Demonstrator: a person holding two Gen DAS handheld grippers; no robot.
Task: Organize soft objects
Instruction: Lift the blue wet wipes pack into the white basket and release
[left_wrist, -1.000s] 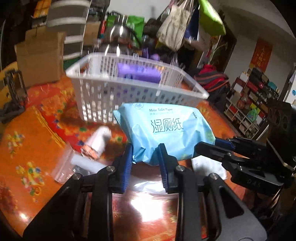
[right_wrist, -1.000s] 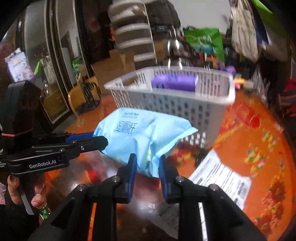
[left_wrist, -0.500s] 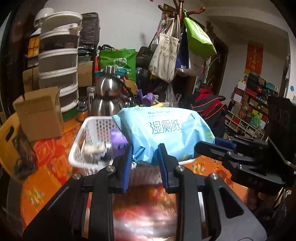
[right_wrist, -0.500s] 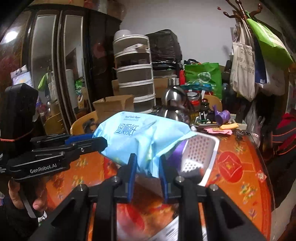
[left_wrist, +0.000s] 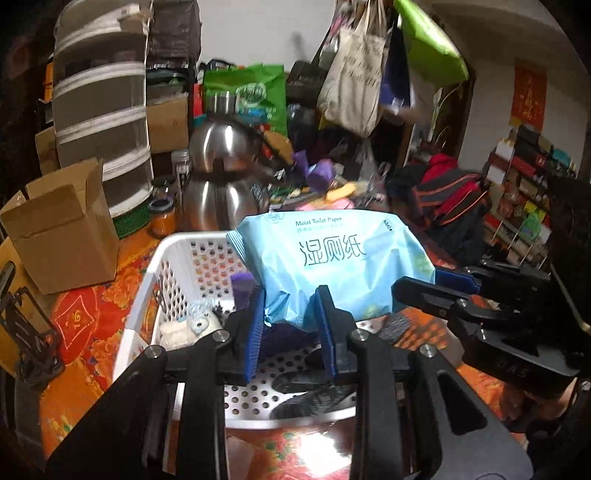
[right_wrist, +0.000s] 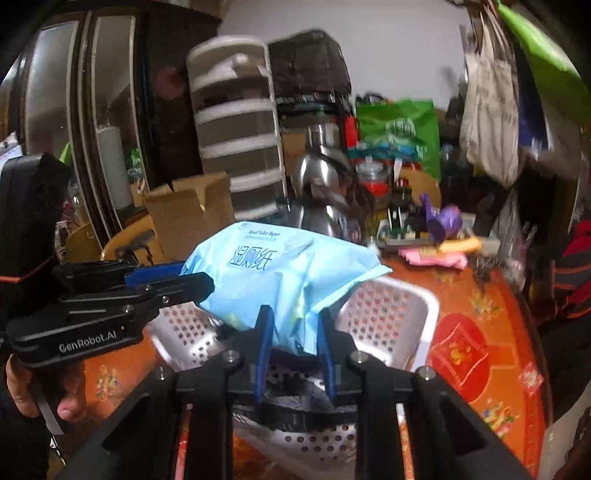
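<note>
Orange floral worktop (left_wrist: 85, 325) (cluttered room): white basket (left_wrist: 147, 280) centre, cardboard box (left_wrist: 62, 229) left of it, steel kettle (left_wrist: 218, 184) behind. Left gripper (left_wrist: 290, 314) and right gripper (right_wrist: 293, 332) both pinch the blue wipes pack (left_wrist: 332, 266) above the basket.

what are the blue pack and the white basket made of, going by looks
Blue pack: seemingly thin plastic film with a soft sheen; it crinkles and puckers where the left tongs and right tongs pinch it.
White basket: likely rigid moulded plastic, smooth and slightly glossy, with even rows of punched holes and a rolled rim.
</note>
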